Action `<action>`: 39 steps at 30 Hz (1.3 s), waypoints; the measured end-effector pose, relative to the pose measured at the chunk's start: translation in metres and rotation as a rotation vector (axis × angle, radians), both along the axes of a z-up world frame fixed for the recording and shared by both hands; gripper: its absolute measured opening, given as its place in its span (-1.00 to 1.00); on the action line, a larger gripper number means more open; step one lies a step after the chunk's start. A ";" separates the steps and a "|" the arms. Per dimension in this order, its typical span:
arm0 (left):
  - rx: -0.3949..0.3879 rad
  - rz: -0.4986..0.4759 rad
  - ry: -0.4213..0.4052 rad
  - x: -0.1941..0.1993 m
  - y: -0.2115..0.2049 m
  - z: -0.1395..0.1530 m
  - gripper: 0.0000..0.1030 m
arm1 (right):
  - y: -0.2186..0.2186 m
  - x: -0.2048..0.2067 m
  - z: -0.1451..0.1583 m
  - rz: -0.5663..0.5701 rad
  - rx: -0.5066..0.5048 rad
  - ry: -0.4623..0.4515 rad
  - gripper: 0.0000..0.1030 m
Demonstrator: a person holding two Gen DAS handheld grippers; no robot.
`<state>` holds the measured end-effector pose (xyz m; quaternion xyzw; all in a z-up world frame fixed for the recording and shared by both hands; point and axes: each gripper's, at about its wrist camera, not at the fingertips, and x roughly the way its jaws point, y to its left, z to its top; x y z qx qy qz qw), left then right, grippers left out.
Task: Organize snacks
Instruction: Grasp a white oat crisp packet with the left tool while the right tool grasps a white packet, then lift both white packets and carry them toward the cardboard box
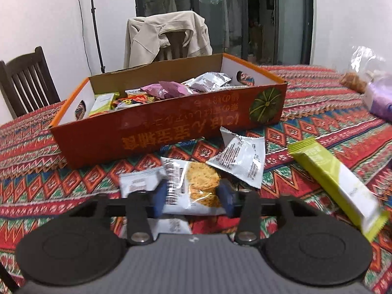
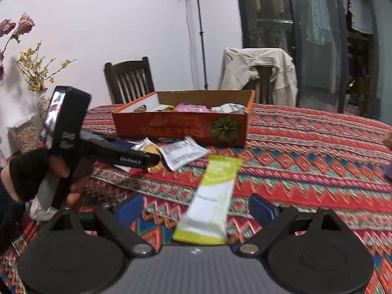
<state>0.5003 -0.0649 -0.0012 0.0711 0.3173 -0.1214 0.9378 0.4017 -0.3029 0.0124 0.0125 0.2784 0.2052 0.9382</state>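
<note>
- The left gripper point(image 1: 192, 197), with blue pads, is seen closed on a clear-fronted cracker packet point(image 1: 193, 186) lying on the red patterned tablecloth point(image 1: 318, 127); the pads point(image 1: 159, 196) are pressed against the packet's two sides.
- The right gripper point(image 2: 196, 208) is held wide open above a long lime-green and white snack bar wrapper point(image 2: 210, 201), which lies between its fingers untouched.
- A white printed sachet point(image 1: 241, 160) is seen just behind the cracker packet.
- An orange-red cardboard box point(image 1: 171, 132), already filled with assorted snacks, is placed on the cloth just beyond the loose packets.
- The hand point(image 2: 61, 171) carrying the left gripper is seen in the right wrist view.
</note>
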 end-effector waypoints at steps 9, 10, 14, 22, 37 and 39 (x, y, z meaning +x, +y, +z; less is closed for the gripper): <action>-0.121 0.018 0.001 -0.080 0.051 0.006 -0.37 | 0.053 0.087 0.004 0.076 -0.011 0.039 0.80; -0.133 0.026 -0.008 -0.090 0.055 0.007 -0.37 | 0.063 0.101 0.001 0.081 -0.037 0.060 0.79; -0.215 0.076 -0.016 -0.116 0.079 0.009 -0.37 | 0.085 0.154 -0.017 0.061 -0.044 0.187 0.76; -0.259 0.165 -0.021 -0.141 0.118 0.010 -0.44 | 0.126 0.164 -0.034 0.066 -0.147 0.172 0.56; -0.175 0.019 -0.109 -0.174 0.085 0.017 0.43 | 0.091 0.014 -0.023 0.137 -0.097 0.142 0.31; -0.091 -0.084 -0.108 -0.159 0.072 0.016 0.57 | 0.076 -0.004 -0.022 0.125 -0.061 0.149 0.30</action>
